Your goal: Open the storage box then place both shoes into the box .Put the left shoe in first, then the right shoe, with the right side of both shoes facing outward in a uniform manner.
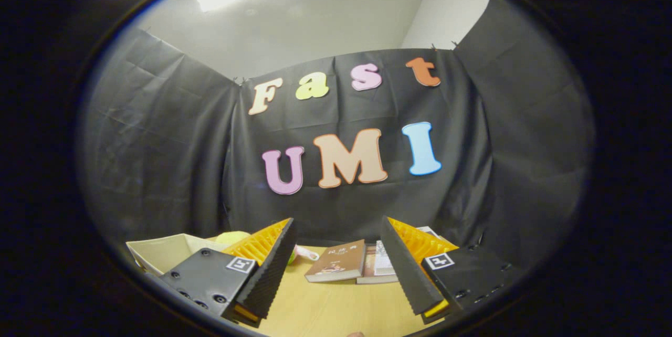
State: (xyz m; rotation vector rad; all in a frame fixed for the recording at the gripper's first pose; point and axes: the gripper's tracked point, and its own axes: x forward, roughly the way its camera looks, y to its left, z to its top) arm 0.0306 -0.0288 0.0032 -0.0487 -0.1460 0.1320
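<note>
Two tool [336, 263] fingers spread, pale, seemingly open-topped box [163, 252]

Claw [336, 245] fingers spread wide, nothing between them, held above wooden tabletop [336, 305]. Brown-covered book [337, 261] lies flat just ahead, touching more books [379, 263] beside it. Open cream box [163, 252] behind one finger; yellow-green rounded object [232, 237] near it.

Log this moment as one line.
gripper: open, holding nothing | between fingers: bare table | beyond: books | beside left finger: beige box | shoes: unseen
</note>
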